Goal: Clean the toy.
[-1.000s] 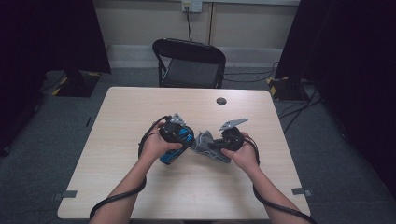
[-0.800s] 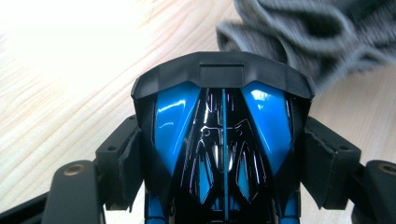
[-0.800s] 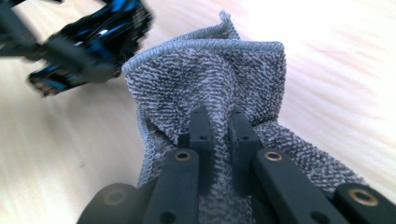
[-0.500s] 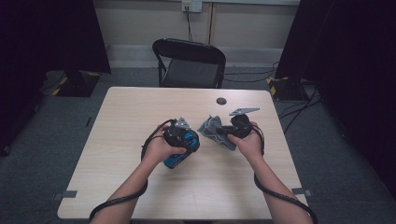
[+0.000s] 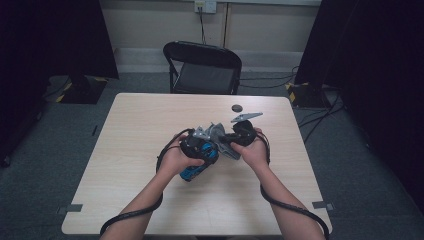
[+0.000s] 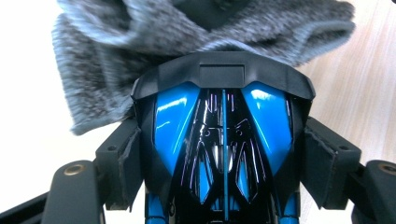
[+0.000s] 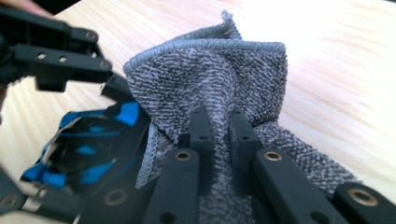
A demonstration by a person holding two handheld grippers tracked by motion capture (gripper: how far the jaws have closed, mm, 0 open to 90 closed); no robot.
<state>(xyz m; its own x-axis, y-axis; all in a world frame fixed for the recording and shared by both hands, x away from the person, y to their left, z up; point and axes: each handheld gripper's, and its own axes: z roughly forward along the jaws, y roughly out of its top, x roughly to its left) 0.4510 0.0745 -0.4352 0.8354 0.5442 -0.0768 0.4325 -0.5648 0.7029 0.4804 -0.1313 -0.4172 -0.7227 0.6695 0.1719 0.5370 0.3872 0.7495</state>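
Two hand-held grippers meet over the middle of a pale wooden table (image 5: 130,200). The left hand-held gripper (image 6: 224,140) has its jaws spread around a glossy blue and black plastic toy car (image 6: 223,140), pads pressed on both of its sides. Just past the car's black nose bunches a grey knitted cloth (image 7: 210,79), touching it. The right hand-held gripper (image 7: 218,126) has its jaws nearly together, pinching a fold of that cloth, with the car close beside it. Bare table lies on all sides of both grippers, its edges well apart from them. A small dark round disc (image 5: 236,107) sits beyond the right hand-held gripper, and a black folding chair (image 5: 202,67) stands past the far edge.
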